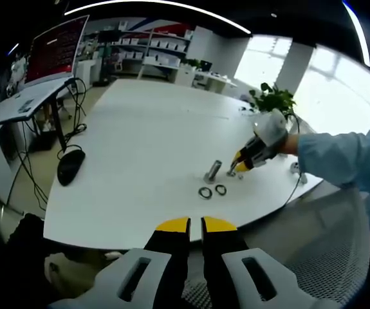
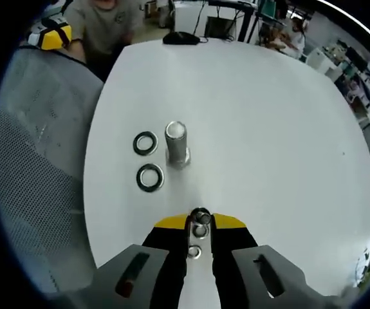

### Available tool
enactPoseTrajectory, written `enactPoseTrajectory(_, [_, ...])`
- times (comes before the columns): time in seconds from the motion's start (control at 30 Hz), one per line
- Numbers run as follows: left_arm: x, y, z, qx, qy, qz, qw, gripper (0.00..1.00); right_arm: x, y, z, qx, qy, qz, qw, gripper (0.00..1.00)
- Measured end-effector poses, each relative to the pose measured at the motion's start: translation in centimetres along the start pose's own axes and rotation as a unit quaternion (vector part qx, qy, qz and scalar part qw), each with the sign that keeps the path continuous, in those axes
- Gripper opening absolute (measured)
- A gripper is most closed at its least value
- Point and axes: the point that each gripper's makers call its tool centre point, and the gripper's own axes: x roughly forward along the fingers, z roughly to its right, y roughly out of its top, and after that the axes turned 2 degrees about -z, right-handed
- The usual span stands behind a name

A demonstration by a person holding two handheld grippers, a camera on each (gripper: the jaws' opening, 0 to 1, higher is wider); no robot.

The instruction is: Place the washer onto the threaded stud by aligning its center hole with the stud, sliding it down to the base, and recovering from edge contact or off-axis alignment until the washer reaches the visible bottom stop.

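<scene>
Your right gripper (image 2: 201, 222) jaws pinch a washer (image 2: 201, 215) | stud (image 2: 177, 145) ahead, two spare washers (image 2: 145, 143) beside it | your left gripper (image 1: 195, 224) jaws nearly closed, empty.

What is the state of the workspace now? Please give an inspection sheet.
Surface: white table, mostly bare.
Job's things: threaded stud upright on its base; two washers flat beside it; a third washer between the right tongs' tips.
Clutter: computer mouse near the table edge; potted plant at the far side.
Grippers: left tongs shut, held back off the table; right tongs shut on the third washer, near the stud.
Cables: mouse cable hanging off the edge.
Surroundings: mesh chair, desks, shelves, windows.
</scene>
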Motion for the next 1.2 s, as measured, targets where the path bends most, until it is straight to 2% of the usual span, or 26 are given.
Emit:
enactPoseTrajectory(0.43, [0.0,0.1,0.0,-0.002,0.001,0.002,1.0000,0.04,1.5,-0.7,-1.1,-0.015,0.015,-0.019,0.9996,0.15])
enactPoseTrajectory(0.77, [0.0,0.2,0.0,-0.002,0.000,0.005,1.0000,0.04,1.5,-1.4,-1.5,-0.020,0.026,-0.033,0.9989,0.15])
enactPoseTrajectory(1.0, [0.0,0.2,0.0,-0.001,-0.001,0.006,1.0000,0.04,0.5,-2.1,-1.0,-0.002,0.022,-0.023,0.9995,0.18])
enactPoseTrajectory(1.2, [0.0,0.3,0.0,0.001,-0.002,0.006,1.0000,0.04,0.0,-3.6,-0.9,0.024,0.021,-0.023,0.9992,0.18])
